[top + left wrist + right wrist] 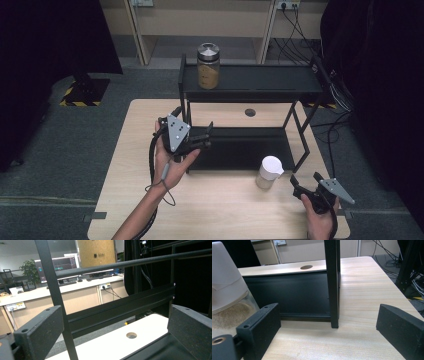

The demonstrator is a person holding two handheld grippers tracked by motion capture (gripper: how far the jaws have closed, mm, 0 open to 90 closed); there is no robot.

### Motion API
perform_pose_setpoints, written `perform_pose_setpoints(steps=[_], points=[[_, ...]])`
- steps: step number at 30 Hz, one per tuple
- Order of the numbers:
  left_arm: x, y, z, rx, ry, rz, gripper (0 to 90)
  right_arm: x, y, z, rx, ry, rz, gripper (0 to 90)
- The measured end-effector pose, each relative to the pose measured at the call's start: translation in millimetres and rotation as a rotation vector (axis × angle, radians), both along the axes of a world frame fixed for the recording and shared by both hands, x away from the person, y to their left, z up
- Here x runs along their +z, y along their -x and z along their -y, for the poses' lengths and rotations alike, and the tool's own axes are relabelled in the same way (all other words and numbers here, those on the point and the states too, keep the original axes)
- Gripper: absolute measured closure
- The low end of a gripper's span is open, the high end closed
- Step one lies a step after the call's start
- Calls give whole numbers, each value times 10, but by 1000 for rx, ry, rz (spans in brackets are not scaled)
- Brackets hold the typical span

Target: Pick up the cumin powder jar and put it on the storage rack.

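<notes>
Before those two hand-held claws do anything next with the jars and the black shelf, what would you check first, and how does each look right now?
1. Right gripper open, nothing between jaws: ok.
2. Left gripper open and empty: ok.
3. White-lidded jar upright on the table, beside the right gripper: ok.
4. Lidded jar upright on the top of the rack: ok.
5. Rack post close to the left gripper: not ok.
6. Lids tight: cannot tell.

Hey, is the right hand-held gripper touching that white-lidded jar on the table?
Apart. The high view shows bare tabletop between the right hand-held gripper and the white-lidded jar; its jaws stand open.
</notes>
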State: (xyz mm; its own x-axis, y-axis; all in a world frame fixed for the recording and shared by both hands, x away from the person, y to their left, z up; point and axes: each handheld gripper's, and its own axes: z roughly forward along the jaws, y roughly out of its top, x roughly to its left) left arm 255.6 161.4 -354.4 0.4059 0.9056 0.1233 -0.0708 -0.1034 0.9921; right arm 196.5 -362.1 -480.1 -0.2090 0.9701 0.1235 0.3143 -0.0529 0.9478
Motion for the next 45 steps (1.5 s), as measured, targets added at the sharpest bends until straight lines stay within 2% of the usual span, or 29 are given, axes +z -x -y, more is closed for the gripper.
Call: perform_pose_setpoints(steps=[22, 45], points=[[-291, 94, -37, -21, -35, -23, 0, -2, 4, -5, 0, 2, 2, 57], [-562, 202, -117, -12, -20, -39, 0, 2, 4, -13, 0, 7, 1, 57]])
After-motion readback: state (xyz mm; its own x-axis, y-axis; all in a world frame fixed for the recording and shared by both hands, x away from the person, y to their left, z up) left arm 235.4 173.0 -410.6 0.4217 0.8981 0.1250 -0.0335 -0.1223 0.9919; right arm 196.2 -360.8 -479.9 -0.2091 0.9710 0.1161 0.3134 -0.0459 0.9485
